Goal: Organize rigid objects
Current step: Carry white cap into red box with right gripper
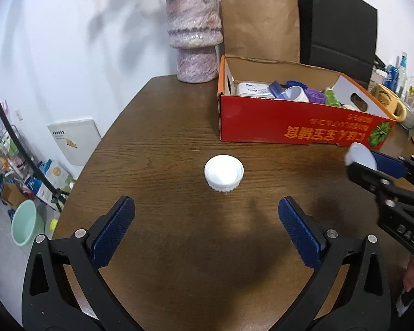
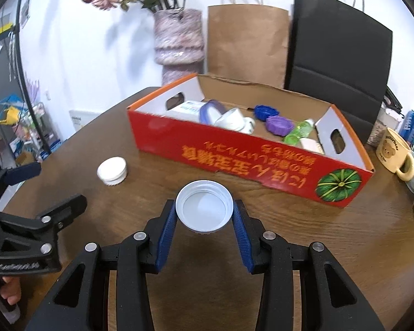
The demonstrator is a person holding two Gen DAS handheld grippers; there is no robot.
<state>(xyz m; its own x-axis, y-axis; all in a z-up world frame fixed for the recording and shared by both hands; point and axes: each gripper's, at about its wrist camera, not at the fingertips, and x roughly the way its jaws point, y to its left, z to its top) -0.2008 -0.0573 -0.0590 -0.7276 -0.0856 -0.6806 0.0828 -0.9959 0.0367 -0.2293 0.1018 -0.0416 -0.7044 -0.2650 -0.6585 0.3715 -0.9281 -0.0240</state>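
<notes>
The right gripper (image 2: 204,216) is clamping a white ribbed plastic jar lid (image 2: 204,206) by its rim, hollow side up, lifted clear of the dark wooden table (image 2: 345,234) just near the red cardboard box (image 2: 234,154) of caps and bottles. The left gripper (image 1: 206,229) is hanging spread wide and empty, pointing at a second white ribbed plastic lid (image 1: 224,172) lying open side up on the table. Both lids look light, stiff and a little slick, so squeezing across the ribbed sides seems safest.

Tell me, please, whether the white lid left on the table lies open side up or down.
Open side up: the white lid shows its hollow inside and rim from above.
</notes>
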